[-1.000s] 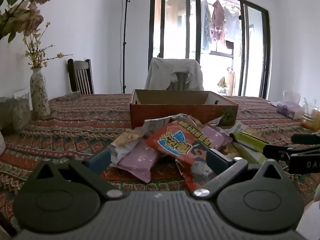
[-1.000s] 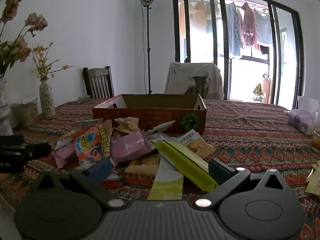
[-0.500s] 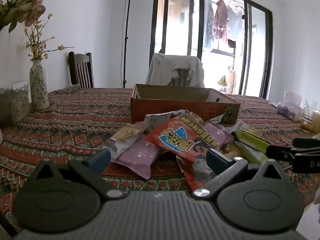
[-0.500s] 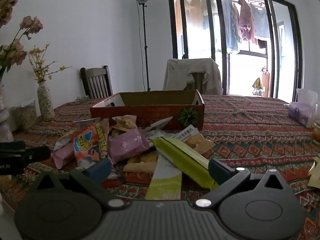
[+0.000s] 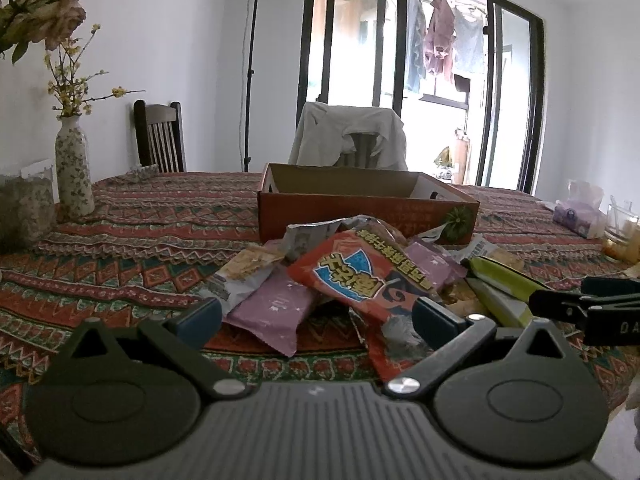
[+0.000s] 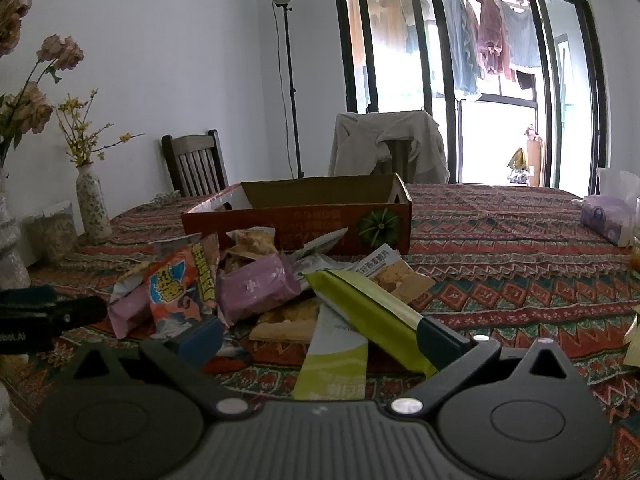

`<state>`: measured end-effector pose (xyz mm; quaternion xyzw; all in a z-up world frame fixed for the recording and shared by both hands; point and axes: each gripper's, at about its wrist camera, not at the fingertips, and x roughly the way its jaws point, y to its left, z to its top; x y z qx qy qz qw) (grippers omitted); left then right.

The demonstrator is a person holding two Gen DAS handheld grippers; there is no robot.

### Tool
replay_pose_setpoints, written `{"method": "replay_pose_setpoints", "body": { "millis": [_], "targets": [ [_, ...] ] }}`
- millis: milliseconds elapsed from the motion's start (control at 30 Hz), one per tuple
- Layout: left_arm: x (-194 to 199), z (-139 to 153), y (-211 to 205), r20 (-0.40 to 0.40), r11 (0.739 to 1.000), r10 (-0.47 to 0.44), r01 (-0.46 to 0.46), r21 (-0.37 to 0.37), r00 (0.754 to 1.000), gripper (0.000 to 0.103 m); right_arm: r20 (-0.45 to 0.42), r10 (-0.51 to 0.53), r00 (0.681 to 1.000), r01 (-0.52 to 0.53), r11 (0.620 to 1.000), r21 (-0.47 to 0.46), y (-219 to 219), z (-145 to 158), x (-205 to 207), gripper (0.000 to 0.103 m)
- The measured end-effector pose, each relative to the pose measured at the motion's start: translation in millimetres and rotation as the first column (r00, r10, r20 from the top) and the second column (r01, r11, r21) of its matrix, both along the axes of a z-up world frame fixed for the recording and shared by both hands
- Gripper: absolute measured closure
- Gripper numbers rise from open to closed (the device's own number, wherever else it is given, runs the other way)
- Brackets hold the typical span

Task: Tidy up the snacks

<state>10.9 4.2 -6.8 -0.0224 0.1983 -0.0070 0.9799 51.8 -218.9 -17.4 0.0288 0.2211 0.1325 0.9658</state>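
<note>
While our two grippers hang low over the near edge of the table (image 5: 132, 216), we look across a loose heap of snack packets lying on the patterned cloth in front of an open cardboard box (image 5: 360, 208). Topmost sits a red packet (image 5: 356, 276) with a blue shield and yellow lettering, tilted up over a pale purple packet (image 5: 276, 308). A cracker packet (image 5: 244, 268) with a picture of biscuits lies toward the left of the heap, and a crumpled silver wrapper (image 5: 312, 236) leans against the box wall. Toward the right of the heap a long yellow-green packet (image 6: 368, 312) slants across a flatter white-and-green one (image 6: 336, 356). The box stands behind the heap, toward the middle of the table; we cannot see whether it holds anything.

Our left gripper (image 5: 316, 314) has its fingers spread wide, the purple and red packets showing between them, with nothing held. Our right gripper (image 6: 320, 334) is likewise spread wide, its right finger (image 6: 440, 338) close against the lower end of the yellow-green packet; we cannot tell if it touches.

Compared with a second ago, the heap lies just as it did. Both views have crept slightly closer and lower, and neither gripper has altered its spread.
</note>
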Motion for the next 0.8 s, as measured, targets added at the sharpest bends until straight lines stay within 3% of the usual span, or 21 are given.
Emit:
{"method": "replay_pose_setpoints", "body": {
  "millis": [800],
  "targets": [
    [-1.5,-2.3,-1.2,-0.002,1.0,0.004,-0.004,-0.009,1.0,0.0,-0.006,0.001,1.0,-0.001,1.0,0.006,0.9,-1.3,-0.6,0.0]
  ]
}}
